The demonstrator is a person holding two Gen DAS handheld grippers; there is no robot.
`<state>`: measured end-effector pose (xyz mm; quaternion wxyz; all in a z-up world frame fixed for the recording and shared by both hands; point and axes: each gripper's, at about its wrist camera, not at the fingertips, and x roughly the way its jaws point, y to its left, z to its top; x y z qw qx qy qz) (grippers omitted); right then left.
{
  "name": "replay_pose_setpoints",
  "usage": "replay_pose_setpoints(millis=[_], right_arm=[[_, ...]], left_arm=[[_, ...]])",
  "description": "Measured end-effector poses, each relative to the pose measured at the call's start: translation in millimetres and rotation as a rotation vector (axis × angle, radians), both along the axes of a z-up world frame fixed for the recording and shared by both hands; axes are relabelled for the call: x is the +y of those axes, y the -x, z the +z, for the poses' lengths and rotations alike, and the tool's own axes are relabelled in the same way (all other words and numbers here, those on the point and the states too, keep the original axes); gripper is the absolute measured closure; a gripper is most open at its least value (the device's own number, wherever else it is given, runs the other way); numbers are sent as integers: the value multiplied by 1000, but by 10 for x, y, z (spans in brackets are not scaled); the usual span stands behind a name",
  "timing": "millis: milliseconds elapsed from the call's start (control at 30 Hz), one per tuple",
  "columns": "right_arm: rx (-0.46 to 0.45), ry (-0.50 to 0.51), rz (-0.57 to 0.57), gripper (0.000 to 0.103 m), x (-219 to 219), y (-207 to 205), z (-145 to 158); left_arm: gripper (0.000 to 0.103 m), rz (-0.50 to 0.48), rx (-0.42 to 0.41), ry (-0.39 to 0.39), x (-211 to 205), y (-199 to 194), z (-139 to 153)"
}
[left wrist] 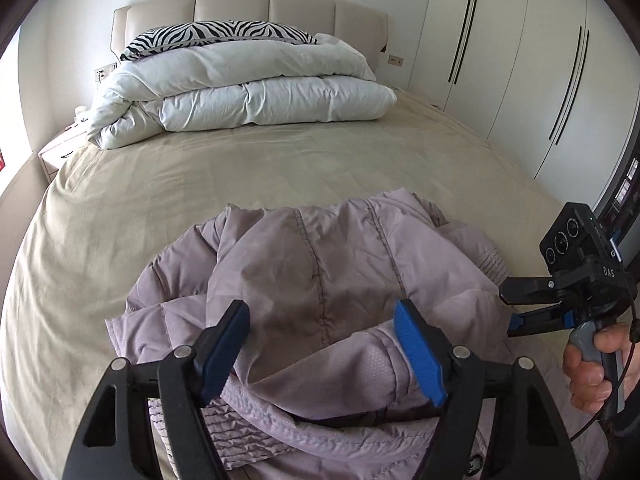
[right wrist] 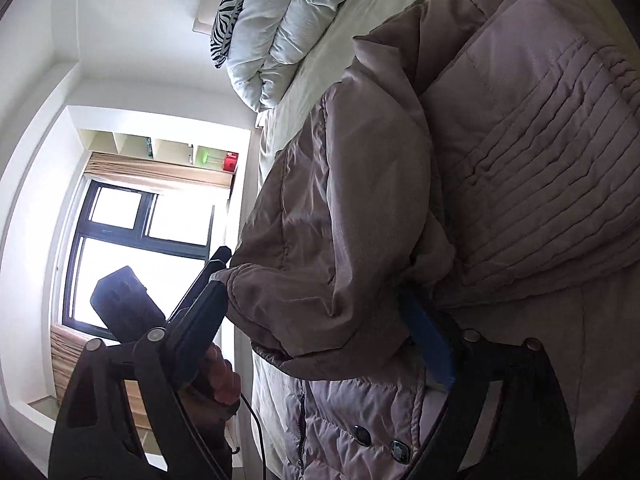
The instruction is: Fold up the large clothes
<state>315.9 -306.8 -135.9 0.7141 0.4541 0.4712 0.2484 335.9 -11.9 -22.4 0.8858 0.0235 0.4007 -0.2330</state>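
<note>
A mauve padded jacket [left wrist: 320, 264] lies bunched on the near part of the bed, with a folded layer on top and a pleated band near the front. My left gripper [left wrist: 320, 332] hovers over its near edge, open, blue pads [left wrist: 420, 354] apart and not pressing the cloth. In the right wrist view the jacket [right wrist: 400, 200] fills the frame, snap buttons showing at the bottom. My right gripper [right wrist: 320, 300] is open around a puffy fold, one pad partly hidden behind it. From the left wrist view the right gripper [left wrist: 514, 310] sits at the jacket's right edge, held by a hand [left wrist: 592, 364].
The beige bed sheet [left wrist: 240, 176] stretches away beyond the jacket. A folded white duvet [left wrist: 248, 92] and a zebra pillow [left wrist: 216, 34] sit by the headboard. Wardrobe doors [left wrist: 520, 60] line the right side. A window [right wrist: 132, 240] and a nightstand [left wrist: 60, 148] lie to the left.
</note>
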Motion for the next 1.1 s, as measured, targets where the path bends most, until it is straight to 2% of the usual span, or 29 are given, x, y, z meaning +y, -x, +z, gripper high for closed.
replay_pose_setpoints(millis=[33, 67, 100, 167, 200, 300, 400, 500, 633, 733, 800, 867, 933, 1033, 1100], right_arm=[[3, 33, 13, 44, 37, -45, 0], [-1, 68, 16, 55, 64, -86, 7], [-6, 107, 17, 75, 82, -116, 31], [-54, 166, -14, 82, 42, -153, 158], [-83, 187, -36, 90, -17, -163, 257], [-163, 222, -99, 92, -196, -166, 543], [-190, 254, -107, 91, -325, -188, 687], [-141, 189, -80, 91, -340, -147, 600], [-65, 254, -59, 91, -248, 36, 401], [-64, 262, -47, 91, -132, 94, 394], [-109, 331, -20, 91, 9, 144, 541], [-151, 443, 35, 91, 223, 180, 700], [-153, 509, 80, 91, 414, 217, 772], [-155, 606, 131, 91, 653, 225, 693], [-92, 665, 144, 91, 715, 84, 448]], left_arm=[[28, 13, 11, 1, 7, -6, -90], [28, 25, 24, 11, 17, -17, -176], [28, 41, 33, 28, 33, -29, -243], [29, 75, 33, 78, 60, -52, -315], [29, 87, 27, 97, 61, -65, -326], [30, 100, 10, 153, -9, -112, -339], [30, 103, 14, 164, -121, -192, -430], [30, 128, 55, 153, -146, -251, -618], [30, 115, 32, 127, -97, -109, -571], [30, 117, -7, 105, -46, 13, -501], [30, 128, -44, 101, -15, 96, -472], [30, 141, -77, 100, 8, 170, -473], [30, 156, -80, 115, 25, 215, -523], [30, 158, 10, 152, 50, 78, -698], [30, 177, 73, 204, 89, -53, -776]])
